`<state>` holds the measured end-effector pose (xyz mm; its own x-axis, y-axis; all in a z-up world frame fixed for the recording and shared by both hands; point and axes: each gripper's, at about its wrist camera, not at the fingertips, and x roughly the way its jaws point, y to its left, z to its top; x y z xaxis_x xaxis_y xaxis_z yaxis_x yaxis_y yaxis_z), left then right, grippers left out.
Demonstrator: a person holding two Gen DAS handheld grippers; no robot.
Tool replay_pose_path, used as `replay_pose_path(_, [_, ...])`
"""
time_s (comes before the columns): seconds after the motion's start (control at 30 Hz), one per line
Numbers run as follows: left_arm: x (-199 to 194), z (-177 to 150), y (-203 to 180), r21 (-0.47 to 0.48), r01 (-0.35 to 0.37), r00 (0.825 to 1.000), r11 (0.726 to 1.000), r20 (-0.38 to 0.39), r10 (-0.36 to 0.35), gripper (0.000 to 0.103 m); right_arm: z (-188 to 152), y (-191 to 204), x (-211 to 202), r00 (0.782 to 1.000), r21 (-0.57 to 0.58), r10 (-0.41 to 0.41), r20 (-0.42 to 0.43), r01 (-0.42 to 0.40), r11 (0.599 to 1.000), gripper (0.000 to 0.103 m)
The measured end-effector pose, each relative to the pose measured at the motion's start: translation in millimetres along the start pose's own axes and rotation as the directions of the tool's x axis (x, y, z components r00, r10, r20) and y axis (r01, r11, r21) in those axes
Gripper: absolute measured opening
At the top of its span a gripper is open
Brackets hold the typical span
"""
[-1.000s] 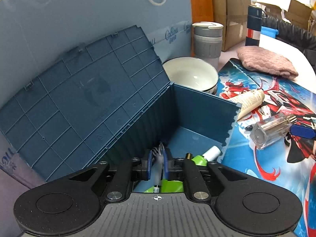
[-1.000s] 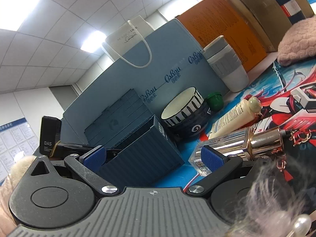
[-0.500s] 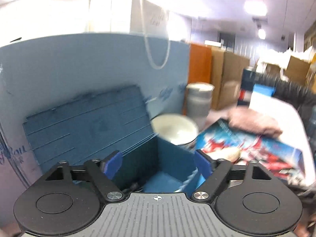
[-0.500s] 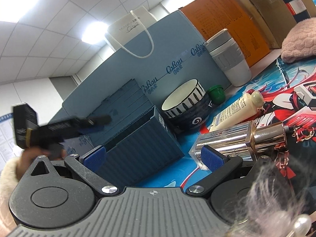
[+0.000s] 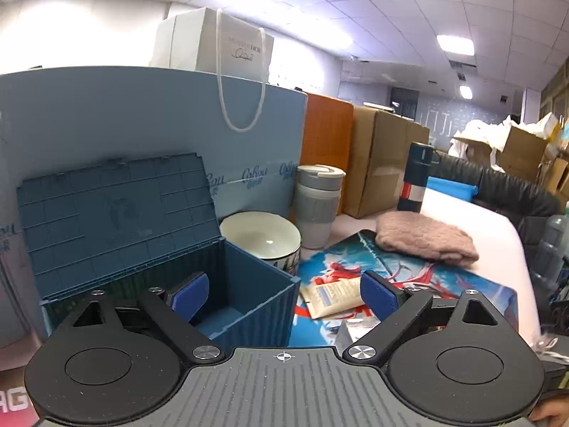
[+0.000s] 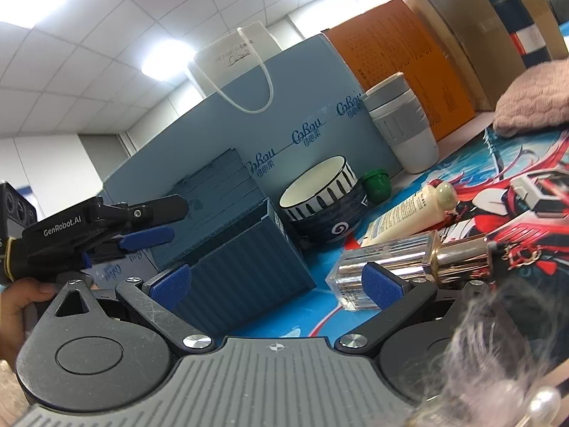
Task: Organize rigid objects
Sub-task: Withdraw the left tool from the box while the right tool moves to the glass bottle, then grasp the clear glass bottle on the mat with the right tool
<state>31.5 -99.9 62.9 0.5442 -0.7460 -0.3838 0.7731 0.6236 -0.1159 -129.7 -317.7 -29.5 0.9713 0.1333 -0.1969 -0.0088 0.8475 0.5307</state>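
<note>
Left wrist: left gripper (image 5: 284,293) jaws just opened wide, nothing between; blue bin (image 5: 227,299) lid up, contents not seen | cream tube (image 5: 332,293) left out on mat beside bin | Right wrist: right gripper (image 6: 275,283) jaws wide, empty; perfume bottle (image 6: 387,263) just ahead, bowl (image 6: 322,201) behind bin, not yet stowed.

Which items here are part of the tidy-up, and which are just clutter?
Job: blue storage box, lid open; perfume bottle; lotion tube; green cap.

Probably lying about: bowl, grey cup, pink knit, paper bag, cartons.
</note>
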Motion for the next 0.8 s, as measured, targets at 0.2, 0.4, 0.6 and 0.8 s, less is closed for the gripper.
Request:
replay_pose_path(0.2, [-6,-4,4,0.014,-0.041,0.999,0.999,0.003,0.041,0.101,4,10,-5,0.996,-0.149,-0.01,-0.087,-0.003,0.989,0.103])
replay_pose_path(0.4, [-12,-5,10,0.031,-0.08,0.997,0.996,0.006,0.08,0.101,26,5,-1,0.988,-0.342,-0.089,-0.128,0.04,0.939,0.103])
replay_pose_path(0.6, [-15,-6,11,0.049,-0.1,0.995,0.994,0.005,0.099,0.102,43,-8,25,0.95,-0.587,-0.19,-0.248,0.008,0.81,0.103])
replay_pose_path(0.8, [-14,-8,13,0.083,-0.123,0.992,0.989,-0.021,0.125,0.103,39,-15,61,0.887,-0.677,-0.21,-0.411,-0.143,0.722,0.103])
